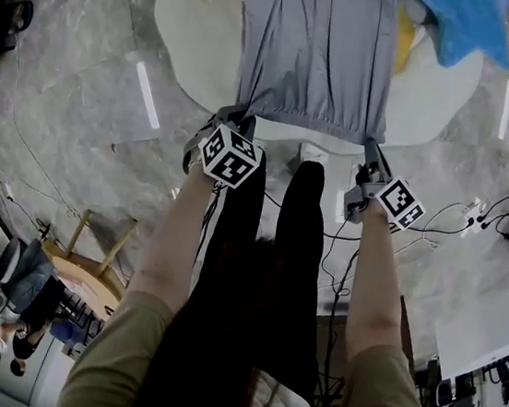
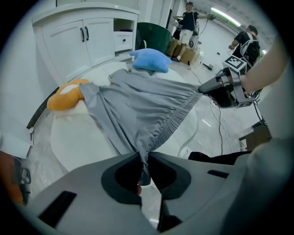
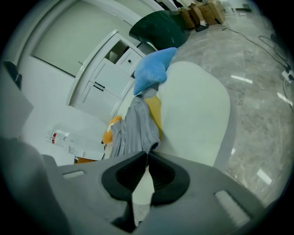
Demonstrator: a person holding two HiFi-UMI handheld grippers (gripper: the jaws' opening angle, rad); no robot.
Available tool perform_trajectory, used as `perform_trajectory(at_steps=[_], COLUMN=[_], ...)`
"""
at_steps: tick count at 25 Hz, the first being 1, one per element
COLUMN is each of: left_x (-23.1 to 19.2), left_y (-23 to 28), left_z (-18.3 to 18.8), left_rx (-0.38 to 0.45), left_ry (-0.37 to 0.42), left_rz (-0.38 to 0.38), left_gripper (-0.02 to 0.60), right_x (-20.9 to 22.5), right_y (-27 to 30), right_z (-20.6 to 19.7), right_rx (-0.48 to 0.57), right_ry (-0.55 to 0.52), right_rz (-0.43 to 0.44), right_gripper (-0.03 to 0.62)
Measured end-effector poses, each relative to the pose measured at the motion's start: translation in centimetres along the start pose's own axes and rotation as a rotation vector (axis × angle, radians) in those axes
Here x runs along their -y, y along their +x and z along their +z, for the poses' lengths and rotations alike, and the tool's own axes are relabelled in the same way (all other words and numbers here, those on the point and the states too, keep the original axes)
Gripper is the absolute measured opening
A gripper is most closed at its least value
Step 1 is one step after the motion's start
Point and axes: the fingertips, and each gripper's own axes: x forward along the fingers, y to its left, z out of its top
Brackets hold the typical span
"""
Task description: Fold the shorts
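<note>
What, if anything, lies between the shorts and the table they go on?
Both jaws already grip the grey shorts. A blue cushion and an orange soft toy lie at the far end of the table, beside the shorts.

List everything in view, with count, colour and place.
shorts: one, grey, legs on the table, waistband stretched between the tongs
table: one, white, under the shorts
cushion: one, blue, table's far end
soft toy: one, orange and white, on the table beside the shorts
cabinet: one, white, behind the table
cables: several, black, floor at right
left tongs: one, grey, shut on a waistband corner
right tongs: one, grey, shut on the other corner
</note>
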Motion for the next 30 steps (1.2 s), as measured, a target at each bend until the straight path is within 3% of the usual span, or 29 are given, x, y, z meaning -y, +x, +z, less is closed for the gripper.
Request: perform_trajectory(at_steps=[7,9,11,13,14,15,17,18,22,25,30], left_x=[1.2,1.4,2.1,3.1,3.3,3.3,3.3,3.4,4.6,6.0,9.1], left_y=[4.0,4.7,5.0,4.8,4.7,4.5,3.8,3.3,1.0,-1.1,-3.8], left_z=[-3.0,-3.7,-4.6,-5.4,-5.7,-5.8,-6.1,-6.2,-5.7,-4.9,0.2], left_rx=[-0.09,-0.12,-0.168,-0.212,-0.222,-0.221,-0.209,-0.204,-0.174,-0.124,-0.014], left_ry=[-0.048,-0.088,-0.168,-0.252,-0.28,-0.297,-0.304,-0.302,-0.322,-0.361,-0.385], left_rz=[-0.019,-0.034,-0.092,-0.168,-0.188,-0.193,-0.185,-0.184,-0.221,-0.255,-0.262], left_gripper=[0.061,0.106,0.193,0.288,0.293,0.295,0.299,0.302,0.318,0.321,0.321], right_x=[4.4,5.0,5.3,5.1,5.0,4.9,5.0,5.2,4.7,3.1,-2.2], right_y=[1.7,2.3,2.7,3.2,3.4,3.4,3.0,2.5,-0.1,-1.6,-0.5], right_z=[-3.1,-3.7,-4.6,-5.2,-5.1,-4.9,-4.2,-3.8,-1.8,0.1,9.2], right_rx=[-0.078,-0.113,-0.19,-0.265,-0.283,-0.29,-0.285,-0.28,-0.243,-0.194,-0.078], right_ry=[-0.034,-0.072,-0.098,-0.107,-0.109,-0.111,-0.121,-0.126,-0.13,-0.146,-0.257], right_rz=[-0.121,-0.182,-0.226,-0.244,-0.251,-0.263,-0.304,-0.329,-0.384,-0.377,-0.285], right_gripper=[0.023,0.025,0.036,0.102,0.188,0.259,0.286,0.343,0.347,0.347,0.346])
